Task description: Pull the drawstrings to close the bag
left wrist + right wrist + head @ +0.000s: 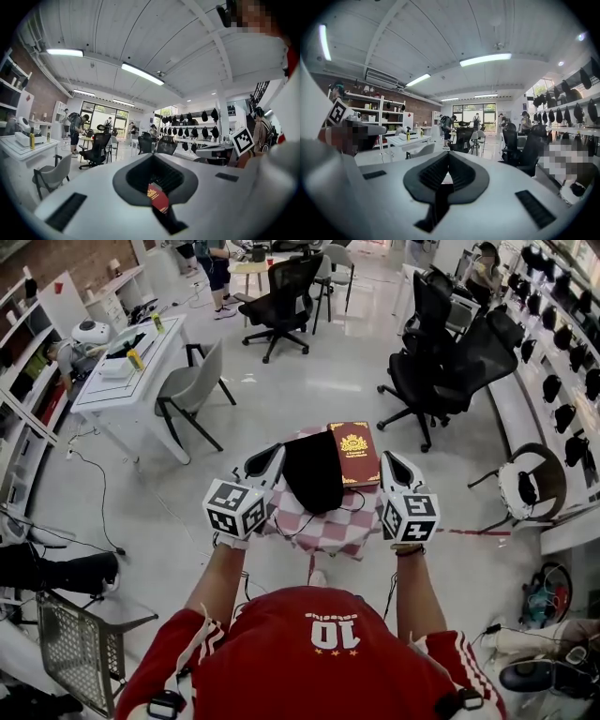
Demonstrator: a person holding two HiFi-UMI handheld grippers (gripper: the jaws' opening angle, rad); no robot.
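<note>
A black drawstring bag (314, 470) lies on a small table with a red-and-white checked cloth (333, 531). It partly covers a dark red book (354, 452) with a gold crest. Thin black cords trail on the cloth at the bag's left (281, 526) and right (359, 500). My left gripper (272, 457) hovers at the bag's left edge and my right gripper (389, 461) at the book's right edge, both raised above the table. In the left gripper view the jaws (152, 155) are shut, with the book (158, 199) showing below them. The right jaws (449, 153) are shut too. I see nothing held in either.
Black office chairs stand beyond the table (281, 296) and to its right (441, 371). A grey chair (192, 390) and a white desk (127, 371) are at the left. A wire basket (80, 648) sits near my left side. Racks of black headgear (562, 343) line the right wall.
</note>
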